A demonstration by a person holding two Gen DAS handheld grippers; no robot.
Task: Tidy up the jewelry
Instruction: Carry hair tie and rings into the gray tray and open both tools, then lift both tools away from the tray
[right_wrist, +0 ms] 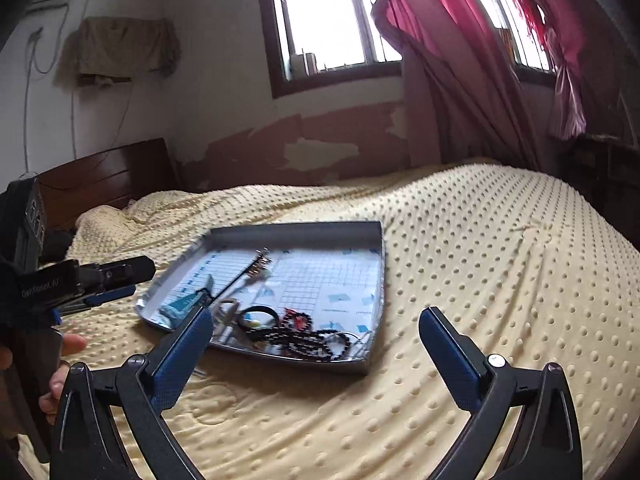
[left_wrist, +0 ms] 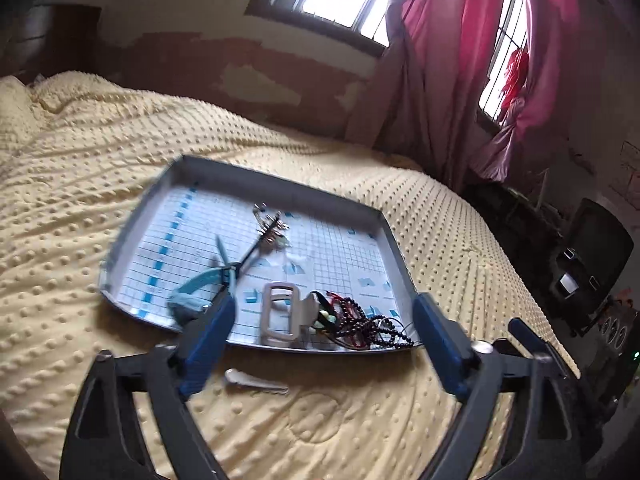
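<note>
On the yellow bedspread [left_wrist: 100,168], a shallow tray [left_wrist: 394,242] holds the jewelry; both grippers hover with jaws wide apart, holding nothing.

Along the tray's near edge lies a tangle of dark bead strands [left_wrist: 362,326], beside a white buckle-like clasp [left_wrist: 278,312] and, toward the near left corner, a teal-handled piece [left_wrist: 200,280]. A long dark pin [left_wrist: 252,252] runs diagonally, its ornamented end pointing to the far edge, its plain end to the near left corner. A small silver clip [left_wrist: 252,382] lies off the tray, just past its near edge. The left gripper [left_wrist: 320,332] and right gripper [right_wrist: 316,344] sit over that edge. Likely risks: strands snag together and lift as one clump; the soft bedding lets the tray tip under a push; the slim pin slips between the pads.
</note>
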